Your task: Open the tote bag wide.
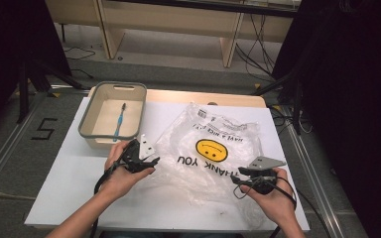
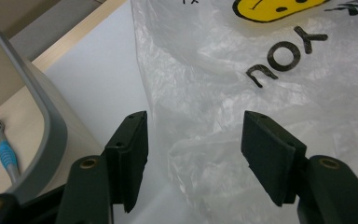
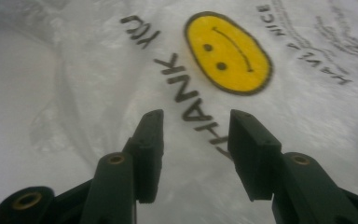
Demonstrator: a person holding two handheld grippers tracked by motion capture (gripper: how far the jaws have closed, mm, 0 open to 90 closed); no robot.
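Note:
A clear plastic bag (image 1: pixel 213 148) with a yellow smiley face and "THANK YOU" print lies flat on the white table (image 1: pixel 69 183). My left gripper (image 1: pixel 151 159) sits at the bag's left edge, jaws open. In the left gripper view the bag (image 2: pixel 261 70) lies under and beyond the left gripper (image 2: pixel 193 135), with nothing pinched. At the bag's near right part, my right gripper (image 1: pixel 238 174) is open too. In the right gripper view the right gripper (image 3: pixel 196 130) hovers over the bag (image 3: pixel 121 70) near the printed words, its pads apart from the film.
A grey-rimmed beige bin (image 1: pixel 87 124) stands at the table's far left, holding a blue toothbrush (image 1: pixel 119 121). The bin's rim (image 2: pixel 51 130) is close beside my left gripper, with the toothbrush (image 2: pixel 4 154) inside. Dark stands flank the table.

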